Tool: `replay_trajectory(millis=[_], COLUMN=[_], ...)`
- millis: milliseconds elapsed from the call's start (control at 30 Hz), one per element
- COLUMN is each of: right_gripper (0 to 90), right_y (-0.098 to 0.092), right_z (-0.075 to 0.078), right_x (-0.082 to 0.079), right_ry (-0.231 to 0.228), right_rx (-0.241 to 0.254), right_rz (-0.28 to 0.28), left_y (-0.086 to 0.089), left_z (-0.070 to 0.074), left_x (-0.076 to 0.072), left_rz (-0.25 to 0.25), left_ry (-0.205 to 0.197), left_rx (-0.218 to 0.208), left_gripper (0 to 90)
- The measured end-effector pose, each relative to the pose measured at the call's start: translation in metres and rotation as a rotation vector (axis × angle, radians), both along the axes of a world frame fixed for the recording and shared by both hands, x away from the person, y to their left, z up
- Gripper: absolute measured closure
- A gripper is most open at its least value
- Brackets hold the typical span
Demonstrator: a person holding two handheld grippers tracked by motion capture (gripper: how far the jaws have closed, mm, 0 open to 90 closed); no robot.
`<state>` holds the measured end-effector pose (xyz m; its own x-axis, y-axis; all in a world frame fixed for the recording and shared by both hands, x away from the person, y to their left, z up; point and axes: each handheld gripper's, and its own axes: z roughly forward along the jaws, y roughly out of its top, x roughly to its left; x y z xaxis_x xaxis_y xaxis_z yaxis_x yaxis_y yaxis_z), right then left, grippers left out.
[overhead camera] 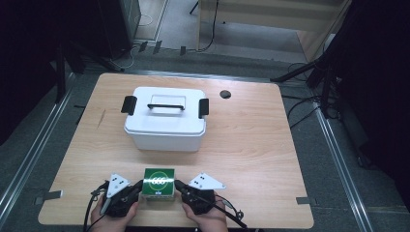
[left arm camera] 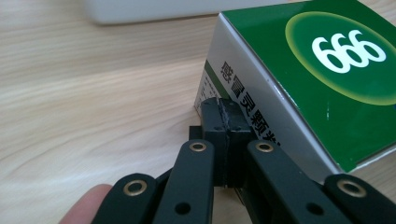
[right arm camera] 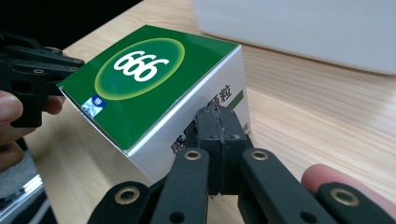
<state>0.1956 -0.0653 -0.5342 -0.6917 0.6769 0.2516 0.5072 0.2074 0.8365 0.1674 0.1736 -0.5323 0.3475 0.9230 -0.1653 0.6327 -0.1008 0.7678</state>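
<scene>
Green medicine box sits at the near table edge, well short of the white lidded storage bin, whose lid is on and latches down, so nothing looks stowed yet. Left gripper and right gripper press its opposite sides, each with jaws together, squeezing the box between them.

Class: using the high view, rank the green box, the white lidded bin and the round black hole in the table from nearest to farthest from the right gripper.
1. Green box, directly left of the right gripper.
2. White lidded bin, mid-table.
3. Round black hole, far edge.
</scene>
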Motion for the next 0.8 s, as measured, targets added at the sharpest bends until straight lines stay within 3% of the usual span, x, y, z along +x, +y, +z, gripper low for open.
replay_trajectory(millis=[567,800], right_gripper=[90.0,90.0], right_y=[-0.087,-0.114], right_z=[0.008,0.011], right_x=[0.013,0.016], right_ry=[-0.007,-0.009], right_rx=[-0.05,-0.051], right_rz=[-0.148,-0.206], left_y=[-0.084,-0.112], left_z=[0.001,0.002], left_x=[0.037,0.045], left_rz=[-0.147,-0.194], left_ry=[0.023,0.022], left_rx=[-0.043,-0.034], left_gripper=[90.0,90.0])
